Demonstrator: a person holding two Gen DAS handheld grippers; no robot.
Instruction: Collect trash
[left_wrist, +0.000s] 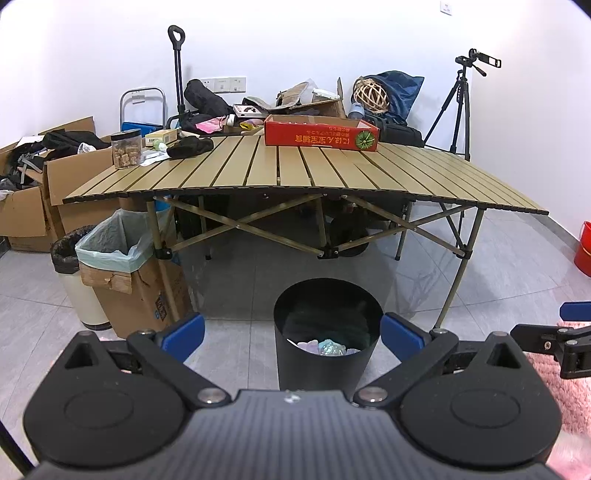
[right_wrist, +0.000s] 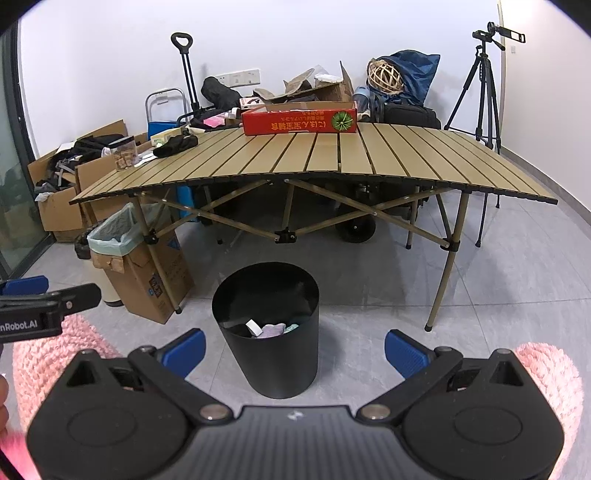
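Note:
A black round bin (left_wrist: 327, 363) stands on the grey floor in front of the folding table, with crumpled wrappers and paper (left_wrist: 328, 347) at its bottom. My left gripper (left_wrist: 291, 338) hovers just in front of the bin, open and empty, its blue pads either side of the rim. In the right wrist view the same bin (right_wrist: 271, 354) sits left of centre with trash (right_wrist: 269, 328) inside. My right gripper (right_wrist: 294, 354) is open and empty, a bit to the bin's right. Each gripper shows at the edge of the other's view.
A slatted folding table (left_wrist: 303, 168) carries a red carton (left_wrist: 320, 133), a snack jar (left_wrist: 126, 148) and a black cloth (left_wrist: 190, 147). A lined cardboard box (left_wrist: 129, 273) and a bagged can stand at its left leg. Pink rug (right_wrist: 554, 373), tripod (right_wrist: 484, 85), red bucket (left_wrist: 583, 249).

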